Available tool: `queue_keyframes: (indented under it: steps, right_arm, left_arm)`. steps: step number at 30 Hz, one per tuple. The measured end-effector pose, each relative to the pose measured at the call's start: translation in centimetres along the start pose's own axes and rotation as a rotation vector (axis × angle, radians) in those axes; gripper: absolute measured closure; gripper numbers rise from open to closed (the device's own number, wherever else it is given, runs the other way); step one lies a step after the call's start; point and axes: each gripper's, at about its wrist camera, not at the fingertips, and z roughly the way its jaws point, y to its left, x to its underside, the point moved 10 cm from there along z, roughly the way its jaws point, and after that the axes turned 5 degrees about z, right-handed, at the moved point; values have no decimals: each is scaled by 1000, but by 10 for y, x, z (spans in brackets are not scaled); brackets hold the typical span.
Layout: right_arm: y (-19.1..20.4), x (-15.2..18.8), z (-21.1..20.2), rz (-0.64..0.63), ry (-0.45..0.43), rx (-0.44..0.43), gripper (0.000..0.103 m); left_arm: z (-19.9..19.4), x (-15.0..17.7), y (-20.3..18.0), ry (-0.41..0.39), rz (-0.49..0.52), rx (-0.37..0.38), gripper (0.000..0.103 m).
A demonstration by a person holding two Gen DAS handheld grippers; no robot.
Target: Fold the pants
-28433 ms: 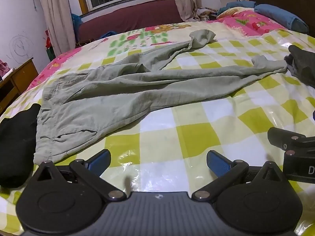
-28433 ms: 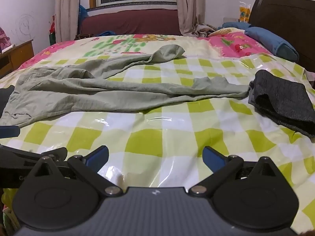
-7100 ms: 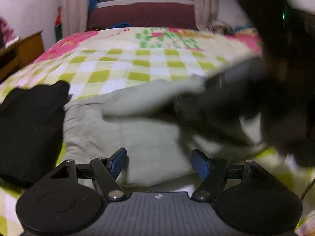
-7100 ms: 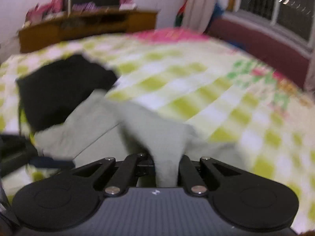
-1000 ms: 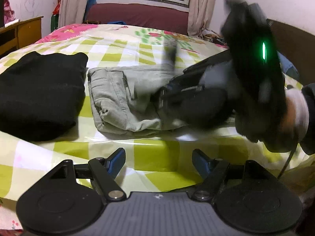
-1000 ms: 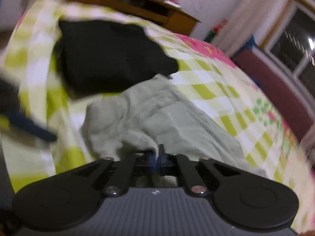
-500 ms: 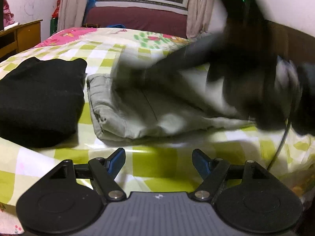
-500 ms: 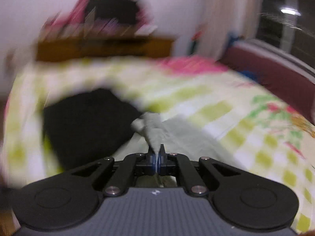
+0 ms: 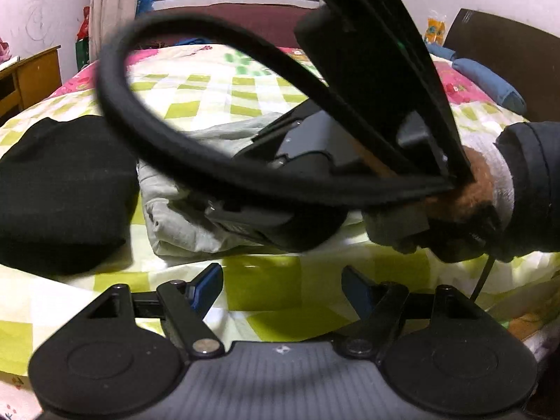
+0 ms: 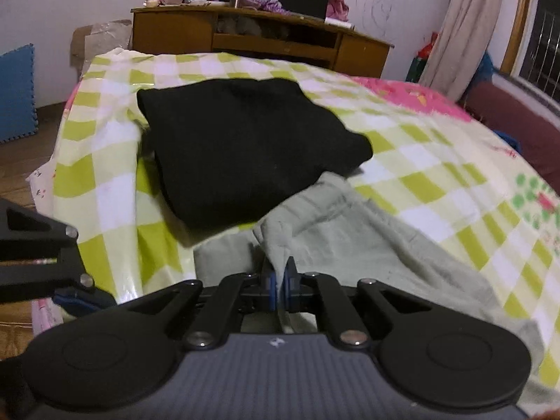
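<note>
The grey-green pants (image 9: 182, 224) lie folded into a short bundle on the checked bed cover. In the right wrist view the pants (image 10: 367, 245) spread ahead and to the right. My right gripper (image 10: 279, 280) is shut on a pinched fold of the pants, low over the bundle. In the left wrist view the right gripper's body, its cable and the gloved hand hide most of the pants. My left gripper (image 9: 281, 285) is open and empty, over the bed cover just in front of the bundle.
A folded black garment (image 9: 59, 192) lies left of the pants, touching them; it also shows in the right wrist view (image 10: 245, 147). A wooden desk (image 10: 259, 42) stands past the bed's edge. A blue pillow (image 9: 490, 84) and dark headboard are at the right.
My right gripper has swung down with the pinched fold onto the bundle, and its body and cable now fill the left wrist view. My left gripper has stayed open and hardly moved.
</note>
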Motion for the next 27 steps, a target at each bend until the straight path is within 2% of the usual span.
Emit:
queue_keyframes:
  steps: [1,2,4,7,10,13,16,19,21,22,23,25,27]
  right_arm:
    - [-2,3,-1,-3,5,4,90]
    - [-2,6,-3,-1,23,-2,72]
    - [-2,8,-13,9,13,-37,58]
    - [-7,5,-29,36,-13,-50,56]
    - [-37,7,-52,137,-44,0,54]
    - [-91,29,-74,255,-39,140,53]
    - [-150,63,-89,364,13,304,51]
    - [-197,91,-100,481,37,378,51]
    - [-225,114,-111,554,47,472,50]
    - [-235,126,-116,598,47,479,46]
    - [-243,142,-119,670,55,467,43]
    - [-248,169,-119,803,77,377,43]
    - [-251,186,-122,905,30,301,43]
  left_arm:
    - [1,1,-1,6,-1,2,16]
    - [2,2,-1,12,-2,2,16]
    - [2,3,-1,20,0,2,16]
    - [-2,2,0,18,7,-3,16]
    - [-11,-7,3,-8,8,-9,16]
    - [-14,-32,5,-66,20,-13,16]
    - [-7,-61,1,-139,44,-15,14]
    - [22,-85,-3,-171,13,9,11]
    - [48,-92,-3,-151,12,-1,11]
    - [60,-93,-2,-133,12,-18,11]
    - [76,-90,2,-97,6,-31,11]
    - [102,-76,6,7,-9,-49,11]
    - [115,-61,10,97,-28,-86,11]
